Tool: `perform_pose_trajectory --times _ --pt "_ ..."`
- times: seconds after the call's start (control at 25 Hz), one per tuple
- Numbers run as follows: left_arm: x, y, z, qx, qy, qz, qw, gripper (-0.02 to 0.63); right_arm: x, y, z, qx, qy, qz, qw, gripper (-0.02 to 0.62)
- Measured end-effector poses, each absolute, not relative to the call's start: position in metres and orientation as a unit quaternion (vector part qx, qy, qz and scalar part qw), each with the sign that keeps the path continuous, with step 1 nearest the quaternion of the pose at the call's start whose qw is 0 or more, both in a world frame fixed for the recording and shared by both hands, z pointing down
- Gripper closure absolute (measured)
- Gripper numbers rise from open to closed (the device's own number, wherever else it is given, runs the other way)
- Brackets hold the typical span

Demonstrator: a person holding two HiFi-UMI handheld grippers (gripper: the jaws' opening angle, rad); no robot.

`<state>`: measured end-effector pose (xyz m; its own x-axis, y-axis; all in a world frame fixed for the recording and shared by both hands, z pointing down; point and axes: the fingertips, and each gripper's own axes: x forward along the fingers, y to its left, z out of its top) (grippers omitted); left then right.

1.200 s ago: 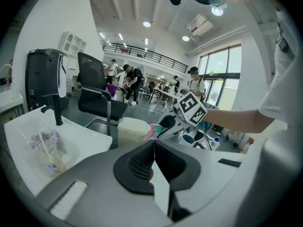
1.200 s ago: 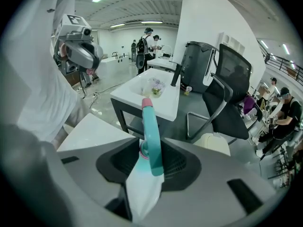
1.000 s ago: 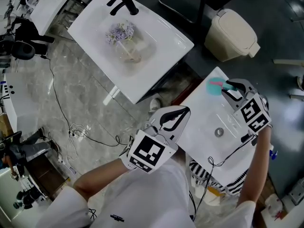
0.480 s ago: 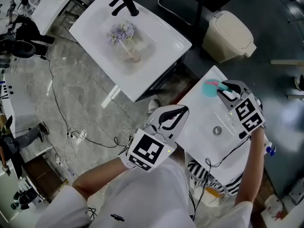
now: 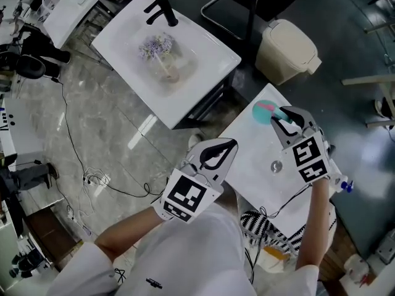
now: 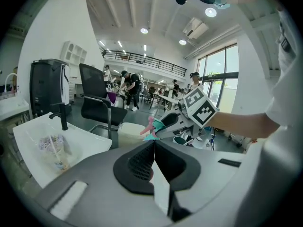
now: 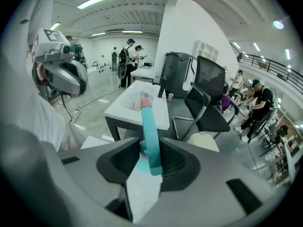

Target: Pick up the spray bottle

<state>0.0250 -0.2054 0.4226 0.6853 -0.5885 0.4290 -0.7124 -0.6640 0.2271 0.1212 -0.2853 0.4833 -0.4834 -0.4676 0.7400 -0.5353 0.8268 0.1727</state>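
One spray bottle (image 7: pixel 150 141), likely light, slick; right claw (image 5: pixel 282 117) pinches teal head; left claw (image 5: pixel 217 155) pressed together.

Bright, even light comes from round ceiling lamps (image 6: pixel 144 30) and a strip light (image 7: pixel 97 0), plus daylight through tall windows (image 6: pixel 215 72). The marble floor (image 5: pixel 111 103) left of the white bench (image 5: pixel 210 48) carries a pale glare streak. Both gripper views bulge strongly and blacken at the corners.
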Motion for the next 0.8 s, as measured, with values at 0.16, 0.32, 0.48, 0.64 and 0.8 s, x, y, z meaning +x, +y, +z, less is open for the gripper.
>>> perform_pose_trajectory --times 0.16,0.32,0.48,0.64,0.8 --pt "0.019 -0.189 0.412 0.896 -0.373 0.154 0.186 0.601 0.115 -0.267 0.458 0.319 -0.858 0.041 0.400 0.482" --pt "0.013 -0.174 0.402 0.894 -0.384 0.145 0.178 0.601 0.112 -0.245 0.434 0.351 -0.858 0.047 0.371 0.482" --pt "0.003 -0.160 0.389 0.893 -0.394 0.132 0.172 0.601 0.113 -0.223 0.412 0.389 -0.853 0.051 0.344 0.482" --pt "-0.004 -0.146 0.374 0.894 -0.399 0.122 0.164 0.600 0.118 -0.200 0.392 0.427 -0.843 0.052 0.322 0.482" --pt "-0.009 -0.135 0.364 0.895 -0.402 0.116 0.158 0.601 0.124 -0.179 0.375 0.462 -0.830 0.046 0.308 0.482"
